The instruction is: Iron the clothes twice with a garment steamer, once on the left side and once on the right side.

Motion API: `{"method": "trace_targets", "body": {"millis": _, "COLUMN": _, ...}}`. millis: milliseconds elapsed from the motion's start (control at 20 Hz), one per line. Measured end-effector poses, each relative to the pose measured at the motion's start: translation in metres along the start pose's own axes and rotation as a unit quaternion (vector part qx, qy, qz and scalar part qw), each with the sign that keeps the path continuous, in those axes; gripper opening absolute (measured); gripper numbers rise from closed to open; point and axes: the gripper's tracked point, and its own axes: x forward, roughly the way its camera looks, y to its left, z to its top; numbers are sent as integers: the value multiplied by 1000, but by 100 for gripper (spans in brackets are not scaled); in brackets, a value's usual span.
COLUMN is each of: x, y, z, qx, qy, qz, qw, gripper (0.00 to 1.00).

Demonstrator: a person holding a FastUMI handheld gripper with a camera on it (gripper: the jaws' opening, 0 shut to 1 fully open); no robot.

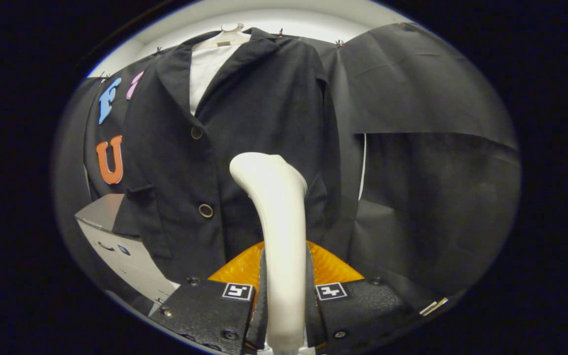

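A black jacket [244, 148] hangs on a white hanger [225, 37] over a white shirt [205, 69], straight ahead of the fingers. My gripper [284, 296] is shut on the white garment steamer [276, 207], both fingers pressing its handle from either side. The steamer's rounded head points up and forward, against or just short of the jacket's right front panel, beside the lower button [205, 210]. An orange part [328, 268] of the steamer shows behind the handle, between the fingers.
Black cloth wall [437, 172] covers the booth behind and to the right of the jacket. A grey-white cabinet [116, 241] stands low at the left, partly behind the jacket's hem.
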Motion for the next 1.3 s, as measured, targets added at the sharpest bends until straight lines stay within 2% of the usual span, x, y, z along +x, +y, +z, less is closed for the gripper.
{"method": "trace_targets", "body": {"millis": 350, "x": 0, "y": 7, "z": -19, "qx": -15, "qy": 6, "qz": 3, "qw": 1000, "gripper": 33}}
{"method": "trace_targets", "body": {"millis": 600, "x": 0, "y": 4, "z": -65, "qx": -21, "qy": 59, "qz": 1, "qw": 998, "gripper": 33}}
{"method": "trace_targets", "body": {"millis": 850, "x": 5, "y": 1, "z": -82, "qx": -17, "qy": 87, "qz": -10, "qw": 996, "gripper": 33}}
{"method": "trace_targets", "body": {"millis": 1300, "x": 4, "y": 4, "z": -138, "qx": -18, "qy": 138, "qz": -19, "qw": 990, "gripper": 33}}
